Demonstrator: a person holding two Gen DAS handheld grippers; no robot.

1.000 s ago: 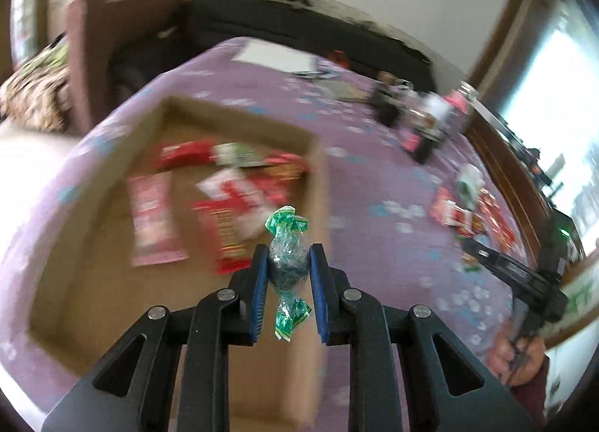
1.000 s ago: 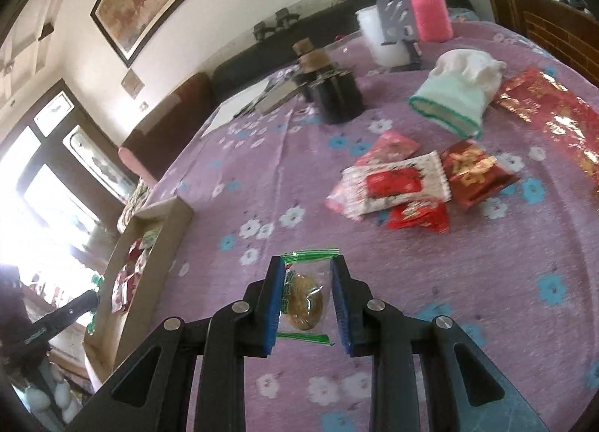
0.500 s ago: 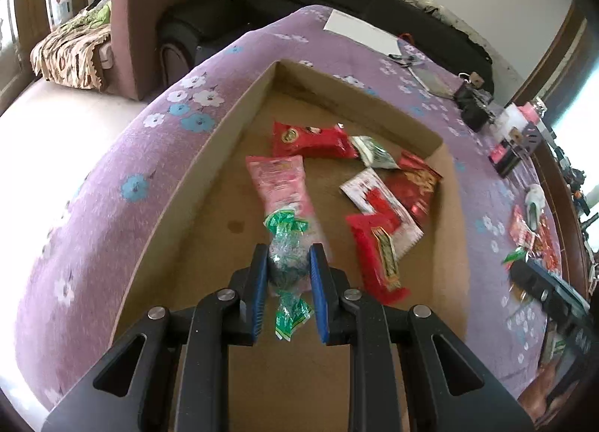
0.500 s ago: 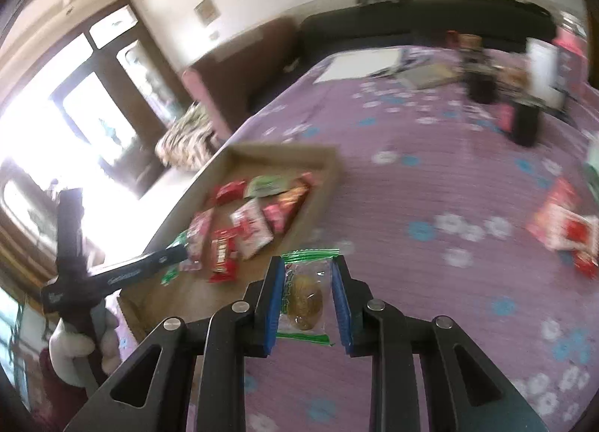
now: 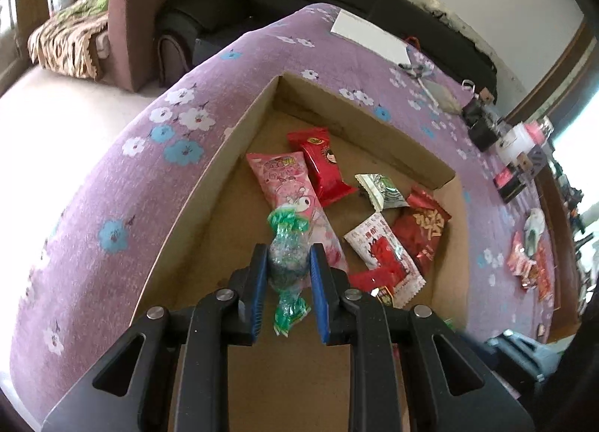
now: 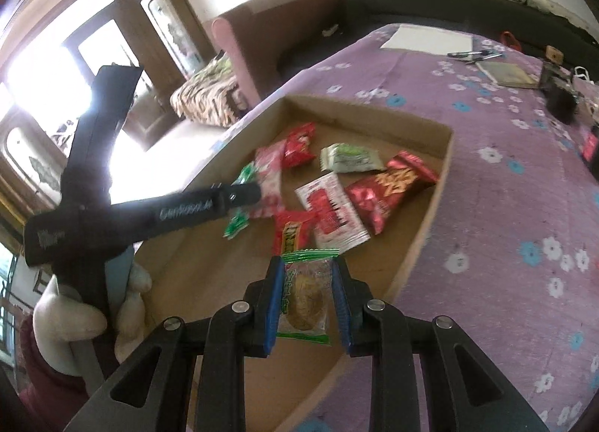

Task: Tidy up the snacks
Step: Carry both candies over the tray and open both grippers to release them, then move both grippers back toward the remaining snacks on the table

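Pinching green twist candy point(image 5: 289, 263): left hand-held gripper point(image 5: 289, 274) | right hand-held gripper point(image 6: 307, 291) clamps biscuit packet point(image 6: 306, 295) | red packet point(image 5: 378, 282) half-hidden

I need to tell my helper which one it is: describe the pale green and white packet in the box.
Find the cardboard box on the purple floral cloth. Near its far wall, between two red packets, lies the green-white packet, the only pale one without red or pink.

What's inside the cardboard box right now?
The cardboard box holds loose snacks: a pink pack, a red pack, a green-white pack, a dark red pack and a white-red pack. The grippers cover the near floor.
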